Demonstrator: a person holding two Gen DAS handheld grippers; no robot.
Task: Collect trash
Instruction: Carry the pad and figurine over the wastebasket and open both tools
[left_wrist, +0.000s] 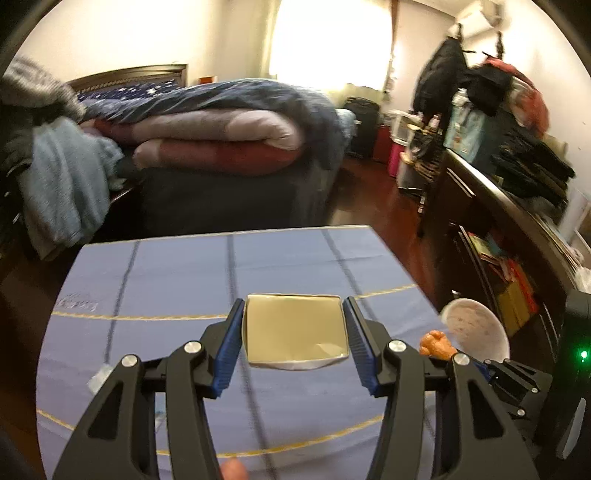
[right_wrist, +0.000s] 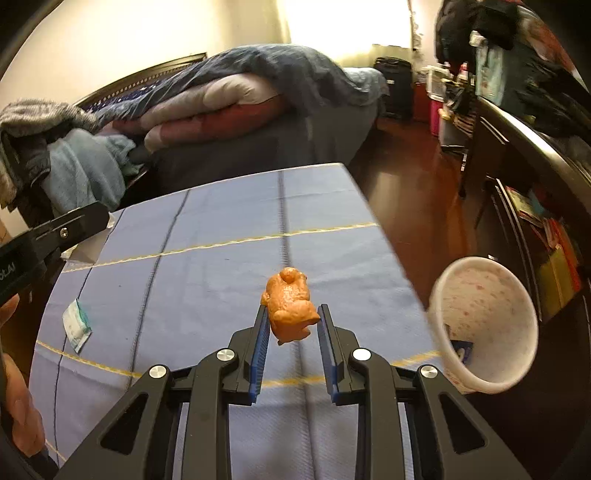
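**On the blue bench: a gold packet and an orange lump in hand**

At the left edge of the bench (right_wrist: 207, 236), covered with a blue checked cloth, we see a small white-and-green wrapper (right_wrist: 76, 324) lying flat. Moving right, our left gripper (left_wrist: 293, 325) has its fingers (left_wrist: 229, 347) spread wide on either side of a flat gold foil packet (left_wrist: 295, 328); the blue pads sit at the packet's two edges, but we cannot tell whether they press on it or whether the packet is lifted off the cloth. Further right, our right gripper (right_wrist: 291, 321) has its fingers (right_wrist: 260, 343) drawn narrow around a crumpled orange lump (right_wrist: 290, 308), held above the cloth near the bench's right side. Just past the bench's right edge sits a white speckled paper cup (right_wrist: 484, 325), tilted with its mouth toward us and something blue inside. Behind the bench we see a bed (left_wrist: 221, 125) piled with folded quilts.
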